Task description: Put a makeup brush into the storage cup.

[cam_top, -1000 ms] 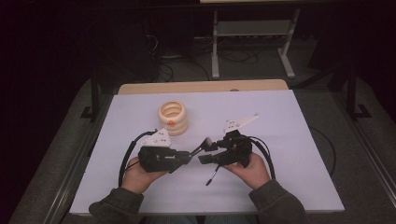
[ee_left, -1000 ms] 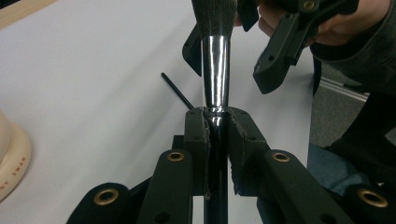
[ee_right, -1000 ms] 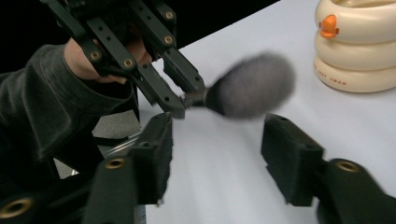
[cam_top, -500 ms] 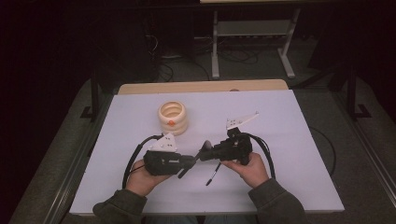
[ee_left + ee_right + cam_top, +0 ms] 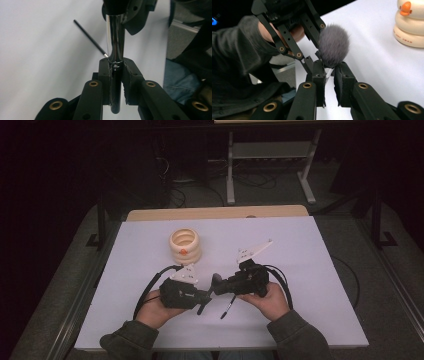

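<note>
I hold both grippers close together above the near middle of the white surface (image 5: 310, 270), their tips meeting. Between them is a makeup brush (image 5: 333, 46) with a grey fluffy head and a shiny chrome and black handle (image 5: 114, 45). My left gripper (image 5: 115, 65) has its jaws pressed against the dark end of the handle, pinching it; in the left gripper view the chrome shaft rises from between the jaws toward my right gripper. My right gripper (image 5: 329, 71) has its jaws closed around the neck of the brush just below the bristles, with the fluffy head standing out beyond its jaw tips. So the brush is off the surface, clamped at both ends.

A thin black stick (image 5: 226, 308), with a silvery tip in the left gripper view, juts out below the grippers, but I cannot tell what it belongs to.

A cream ribbed stack of rings with a small orange mark (image 5: 184, 245) stands on the surface beyond my left gripper, toward the far edge and left of the middle, apart from both grippers. My left hand (image 5: 157, 307) and right hand (image 5: 272, 300) come in from the near edge in dark sleeves.
</note>
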